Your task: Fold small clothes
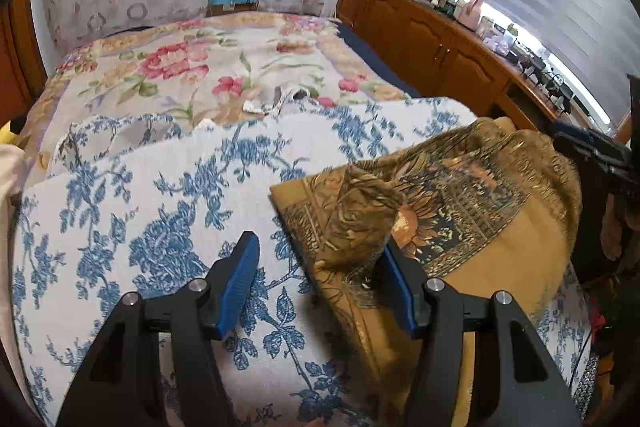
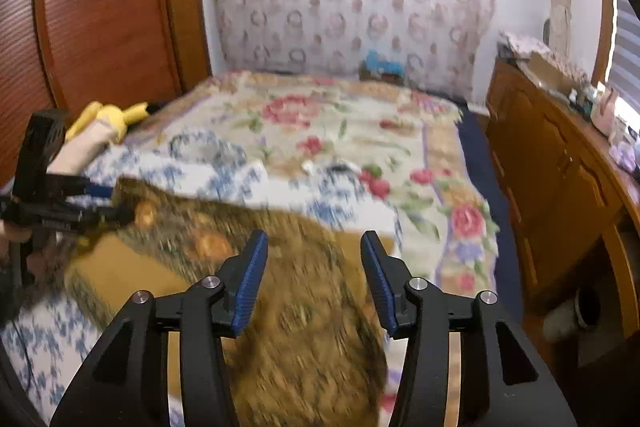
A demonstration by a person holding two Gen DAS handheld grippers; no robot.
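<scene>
A mustard-brown cloth point(image 1: 472, 227) with a dark patterned border and sunflower prints lies partly folded on the blue-flowered white bedcover point(image 1: 160, 187). A raised fold of it point(image 1: 360, 211) stands between the jaws of my left gripper point(image 1: 320, 271) and leans against the right finger, while the left pad is off it; the jaws are open. My right gripper point(image 2: 314, 267) hovers open over the blurred cloth point(image 2: 304, 327) with nothing pinched. In the right wrist view, the left gripper point(image 2: 114, 203) is at the cloth's far left edge.
A red-flowered quilt point(image 1: 224, 67) covers the far half of the bed, with a small crumpled garment point(image 1: 280, 99) on it. A cluttered wooden cabinet point(image 2: 560, 163) runs along the right, a wooden wardrobe point(image 2: 112, 7) stands left, and a yellow plush toy point(image 2: 108, 115) lies beside it.
</scene>
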